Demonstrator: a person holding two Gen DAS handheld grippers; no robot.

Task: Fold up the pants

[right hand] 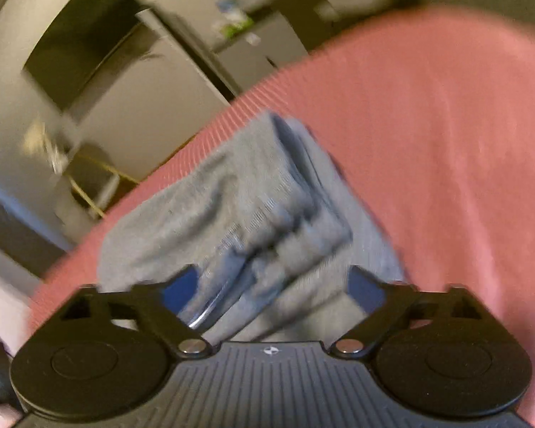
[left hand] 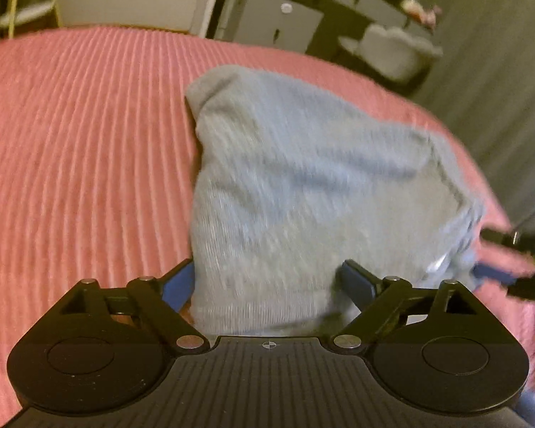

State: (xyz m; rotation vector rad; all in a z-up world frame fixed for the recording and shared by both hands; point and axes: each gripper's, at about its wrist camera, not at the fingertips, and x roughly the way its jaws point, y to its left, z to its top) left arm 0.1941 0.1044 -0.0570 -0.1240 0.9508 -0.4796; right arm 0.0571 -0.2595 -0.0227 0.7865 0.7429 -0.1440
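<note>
Presently the pink ribbed bed cover [left hand: 82,149] carries the grey pants [left hand: 303,185], folded into a thick bundle near its edge. Left hand-held gripper [left hand: 267,285] and right hand-held gripper [right hand: 274,289] each stand wide open astride the fabric, pads not pressing it.

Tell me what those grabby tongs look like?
Both look alike. The left tongs and right tongs are black plastic, with blue pads on the fingertips, silver bolts at the hinges, two round black discs and a ribbed grey base marked with a small crosshair circle.
</note>
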